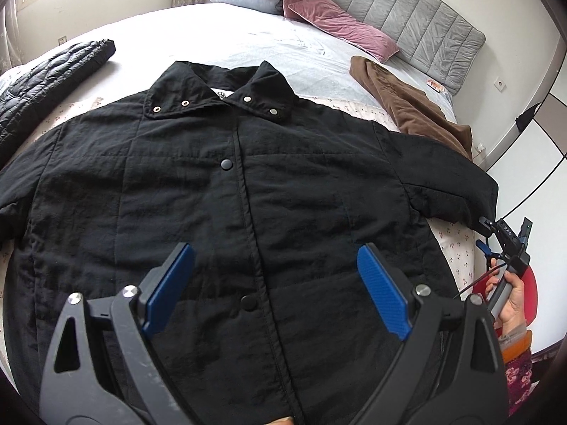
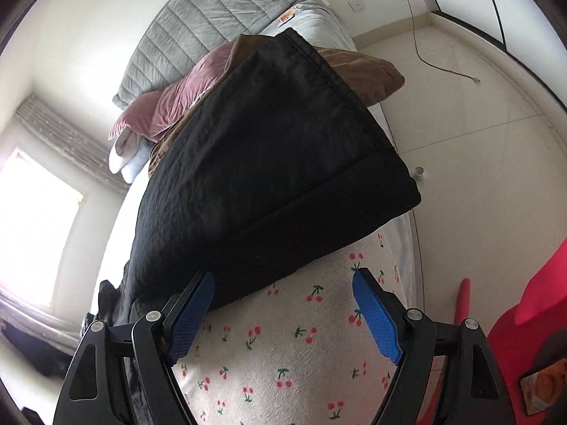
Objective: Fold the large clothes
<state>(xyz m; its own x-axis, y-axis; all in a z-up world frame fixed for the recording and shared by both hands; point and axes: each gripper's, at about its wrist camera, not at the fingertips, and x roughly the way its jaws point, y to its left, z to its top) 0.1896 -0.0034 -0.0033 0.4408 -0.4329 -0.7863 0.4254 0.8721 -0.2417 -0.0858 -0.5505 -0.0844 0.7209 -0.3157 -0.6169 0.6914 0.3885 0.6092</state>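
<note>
Your left gripper (image 1: 274, 269) hangs wide open over the lower front of the black jacket (image 1: 198, 194), nothing between the blue pads. The jacket lies face up on the bed (image 1: 248, 35), snapped shut, collar toward the grey headboard (image 1: 407, 10). Your right gripper (image 2: 283, 295) is also open, at the sleeve end (image 2: 283, 163) near the bed edge, over the cherry-print sheet (image 2: 283, 347); can't tell if a pad touches fabric. A brown garment (image 1: 407, 106) lies beside the jacket.
</note>
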